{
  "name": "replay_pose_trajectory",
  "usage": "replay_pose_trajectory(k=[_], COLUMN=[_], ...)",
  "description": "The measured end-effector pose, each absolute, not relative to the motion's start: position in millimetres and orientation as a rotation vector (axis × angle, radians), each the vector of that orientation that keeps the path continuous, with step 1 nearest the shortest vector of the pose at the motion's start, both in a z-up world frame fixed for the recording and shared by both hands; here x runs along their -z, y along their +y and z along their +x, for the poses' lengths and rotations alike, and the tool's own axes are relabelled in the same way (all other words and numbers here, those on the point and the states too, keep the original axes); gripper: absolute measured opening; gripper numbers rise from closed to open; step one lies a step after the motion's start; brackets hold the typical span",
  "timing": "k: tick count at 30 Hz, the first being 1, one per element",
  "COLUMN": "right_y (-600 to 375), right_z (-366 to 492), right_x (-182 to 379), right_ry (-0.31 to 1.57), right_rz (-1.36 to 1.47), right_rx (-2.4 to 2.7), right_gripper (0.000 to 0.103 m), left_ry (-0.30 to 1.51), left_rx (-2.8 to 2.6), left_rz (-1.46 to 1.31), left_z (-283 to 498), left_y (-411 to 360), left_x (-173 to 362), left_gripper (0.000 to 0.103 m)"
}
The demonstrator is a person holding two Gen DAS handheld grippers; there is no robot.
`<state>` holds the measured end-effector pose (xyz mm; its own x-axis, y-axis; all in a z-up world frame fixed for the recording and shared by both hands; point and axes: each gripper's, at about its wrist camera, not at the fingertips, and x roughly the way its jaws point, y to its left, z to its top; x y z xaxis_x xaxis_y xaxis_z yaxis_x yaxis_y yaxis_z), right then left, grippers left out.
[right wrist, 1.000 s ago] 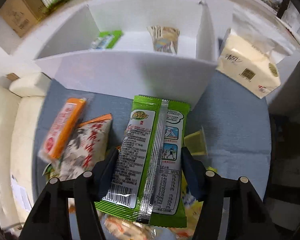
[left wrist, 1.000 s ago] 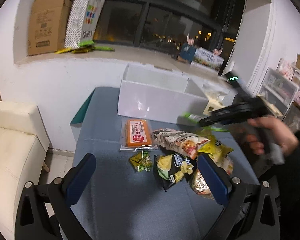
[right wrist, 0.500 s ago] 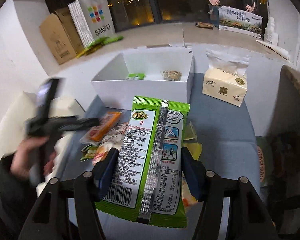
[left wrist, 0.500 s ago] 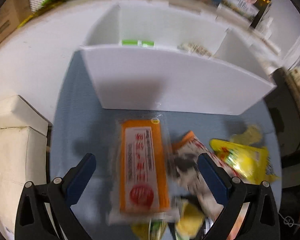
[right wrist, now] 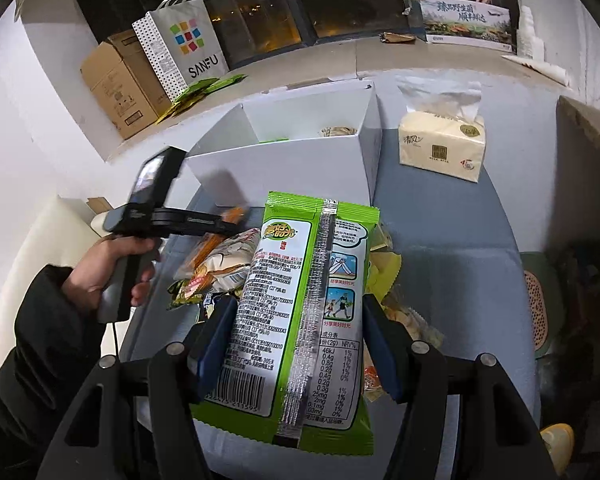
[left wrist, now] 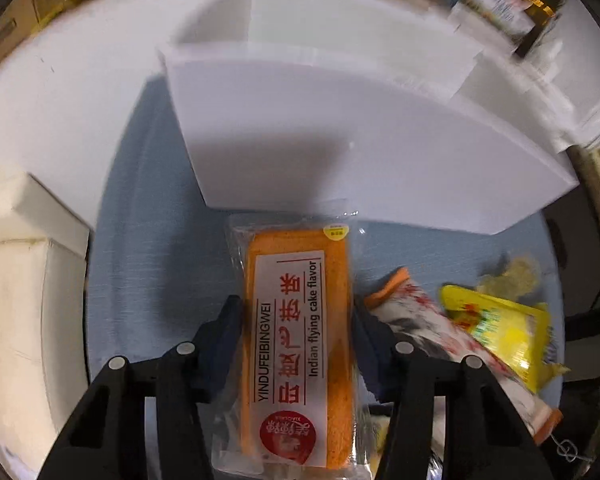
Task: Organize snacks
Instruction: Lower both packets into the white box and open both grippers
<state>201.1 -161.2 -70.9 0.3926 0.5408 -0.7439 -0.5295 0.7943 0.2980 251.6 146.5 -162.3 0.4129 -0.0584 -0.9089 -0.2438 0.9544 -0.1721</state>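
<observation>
On table by white box | L hand-held gripper pinching cake pack | R hand-held gripper pinching green packet

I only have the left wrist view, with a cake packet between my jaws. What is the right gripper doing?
Observer: The right gripper is shut on a green snack packet, held over the snack pile.
Operator: Is anything in the white box where I'd put this orange cake packet? My view blurs the inside.
Observer: Yes, a small green packet and a tan packet lie inside it.
Operator: What is past the box's right side?
Observer: A tissue pack stands on the table beside it.
</observation>
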Motion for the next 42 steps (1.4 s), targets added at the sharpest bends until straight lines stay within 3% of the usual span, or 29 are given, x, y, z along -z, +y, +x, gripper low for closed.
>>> replay_pose_trajectory(k=[9,13,21,32,33,34,36,38,42], right_y=[-157,-152,-109,-50,-46,-44,-40,-41,-48], right_z=[197,203,270,420,428,435,446,452,450], right_x=[70,67,36,21,22,23,26,30,34], right_ry=[0.894,0.842,0.757,0.804,0.824,0.835,0.84,0.872,0.853], right_rz=[0.034,0.056,0.045,-0.011,-0.019,-0.018,-0.02,0.007,0.009], right_rx=[-0.683,-0.68,-0.657,-0.576,-0.574,-0.58,-0.589,-0.594,-0.579], right_gripper=[0.067,0.067,0.067,0.067,0.067,0.068,0.075,0.103,0.103], left_ry=[0.721,0.628,0.584,0.727,0.739,0.755,0.795,0.763,0.757], left_rx=[-0.037,0.0,0.007,-0.061,-0.057,-0.054,-0.072,-0.084,-0.102], left_rz=[-0.261,-0.272,-0.198,-0.174,-0.18,-0.193,-0.222,-0.222,-0.174], left_z=[151,142,242,376,382,383,386,378,364], left_y=[117,119,142,181,185,188,196,200,198], left_x=[74,39,-9,21,26,32,40,42,43], left_gripper=[0.057,0.057,0.057,0.058,0.059,0.069,0.101,0.103,0.103])
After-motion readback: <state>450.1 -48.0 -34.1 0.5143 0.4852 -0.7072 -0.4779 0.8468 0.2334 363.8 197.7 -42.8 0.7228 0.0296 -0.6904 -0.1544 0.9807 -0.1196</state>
